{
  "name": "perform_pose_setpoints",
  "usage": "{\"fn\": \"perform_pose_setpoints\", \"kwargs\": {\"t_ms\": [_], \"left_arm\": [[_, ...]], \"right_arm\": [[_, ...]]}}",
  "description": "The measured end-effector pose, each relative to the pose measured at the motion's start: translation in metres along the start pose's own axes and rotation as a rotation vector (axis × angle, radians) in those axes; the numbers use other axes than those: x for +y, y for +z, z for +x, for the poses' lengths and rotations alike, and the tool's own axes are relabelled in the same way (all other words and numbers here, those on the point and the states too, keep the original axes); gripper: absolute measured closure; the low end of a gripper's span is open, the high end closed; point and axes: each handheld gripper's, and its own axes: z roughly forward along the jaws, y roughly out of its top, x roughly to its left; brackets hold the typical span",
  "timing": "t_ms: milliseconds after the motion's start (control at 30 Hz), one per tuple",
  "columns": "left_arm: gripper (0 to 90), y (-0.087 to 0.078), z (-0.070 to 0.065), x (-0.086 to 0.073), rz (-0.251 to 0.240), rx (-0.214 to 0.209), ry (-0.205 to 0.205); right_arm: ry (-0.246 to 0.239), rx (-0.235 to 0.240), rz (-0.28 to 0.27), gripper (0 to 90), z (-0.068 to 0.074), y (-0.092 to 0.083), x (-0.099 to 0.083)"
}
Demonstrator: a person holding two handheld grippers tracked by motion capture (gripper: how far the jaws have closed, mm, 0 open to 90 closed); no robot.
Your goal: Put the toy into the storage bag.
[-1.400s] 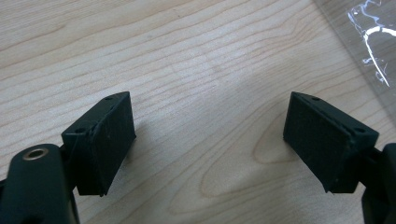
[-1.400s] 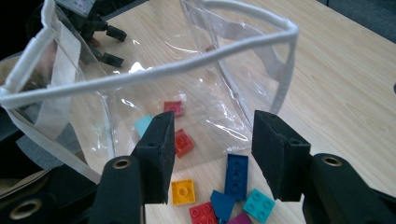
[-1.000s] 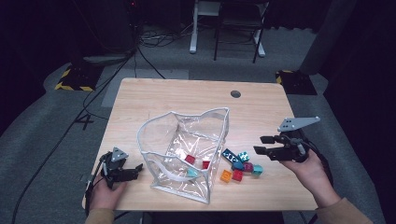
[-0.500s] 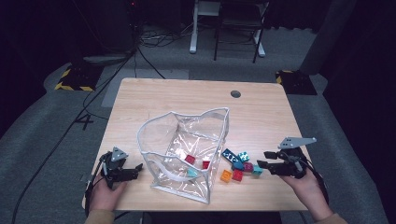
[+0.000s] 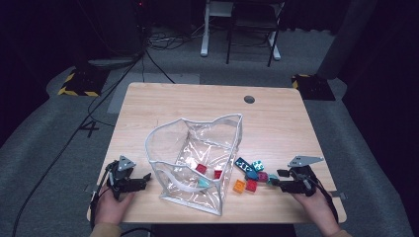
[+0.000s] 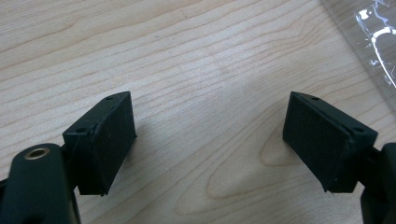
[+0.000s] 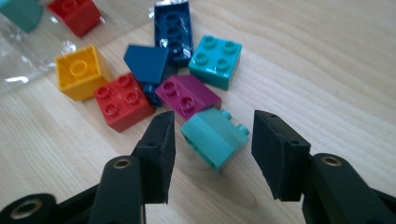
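Right tongs [image 7: 212,140], apart, straddle a teal brick [image 7: 215,136] untouched, a gap the high view hides; left tongs [image 6: 210,140] gape over bare tabletop [image 6: 196,60] beside the bag [image 5: 197,158].

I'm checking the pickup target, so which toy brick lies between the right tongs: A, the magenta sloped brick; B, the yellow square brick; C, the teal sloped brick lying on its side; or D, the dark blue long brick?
C: in the right gripper view the teal sloped brick lies between the open pads of the right tongs, untouched by them.
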Motion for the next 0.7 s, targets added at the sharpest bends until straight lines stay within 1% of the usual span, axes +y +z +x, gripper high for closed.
{"fn": "perform_pose_setpoints", "kwargs": {"t_ms": [167, 300, 400, 567, 633, 700], "left_arm": [[17.4, 0.000, 0.000, 0.000, -0.001, -0.001, 0.000], [17.4, 0.000, 0.000, 0.000, -0.001, -0.001, 0.000], [17.4, 0.000, 0.000, 0.000, -0.001, -0.001, 0.000], [17.3, 0.000, 0.000, 0.000, 0.000, 0.000, 0.000], [17.3, 0.000, 0.000, 0.000, 0.000, 0.000, 0.000], [17.3, 0.000, 0.000, 0.000, 0.000, 0.000, 0.000]], "right_arm": [[-0.025, -0.008, 0.034, 50.3, 0.000, 0.013, -0.010], [-0.025, -0.013, 0.045, 50.5, -0.003, 0.016, -0.014], [-0.027, -0.026, 0.051, 50.8, -0.007, 0.016, -0.016], [-0.004, -0.056, 0.055, 51.0, -0.019, 0.012, -0.020], [0.007, -0.088, 0.060, 51.2, -0.026, 0.010, -0.022], [0.032, -0.111, 0.056, 51.4, -0.031, 0.007, -0.023]]}}
